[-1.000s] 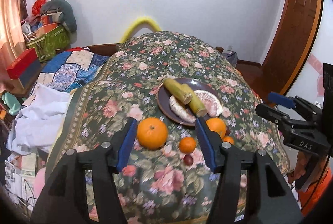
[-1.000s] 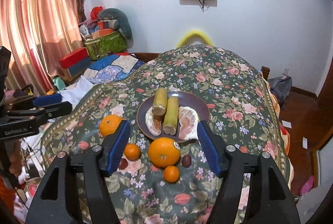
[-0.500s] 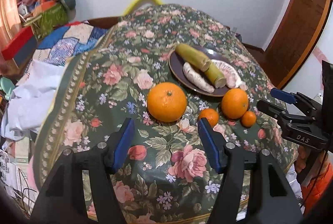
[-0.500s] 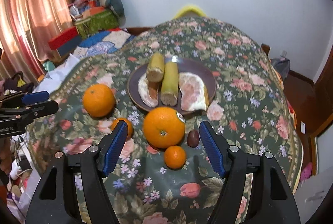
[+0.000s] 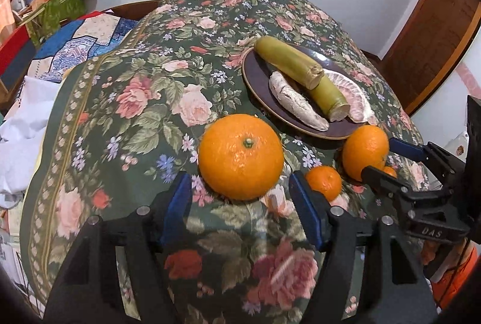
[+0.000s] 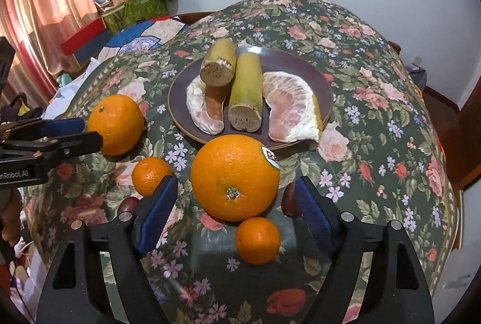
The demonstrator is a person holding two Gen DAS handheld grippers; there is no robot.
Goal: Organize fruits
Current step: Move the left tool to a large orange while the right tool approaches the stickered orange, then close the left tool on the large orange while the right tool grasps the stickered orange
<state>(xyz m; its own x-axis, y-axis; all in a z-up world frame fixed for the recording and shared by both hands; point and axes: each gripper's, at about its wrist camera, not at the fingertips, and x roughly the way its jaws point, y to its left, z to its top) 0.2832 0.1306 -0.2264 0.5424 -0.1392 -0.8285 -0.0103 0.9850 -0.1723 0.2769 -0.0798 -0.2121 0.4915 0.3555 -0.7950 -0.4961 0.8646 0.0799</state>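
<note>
Where legible, right gripper reads DAS, left gripper nRobot.AI

Dark fruit half hidden behind right tongs' finger, small orange mostly behind right tongs

Floral tablecloth, pink curtain.

Left gripper, right gripper agape.
</note>
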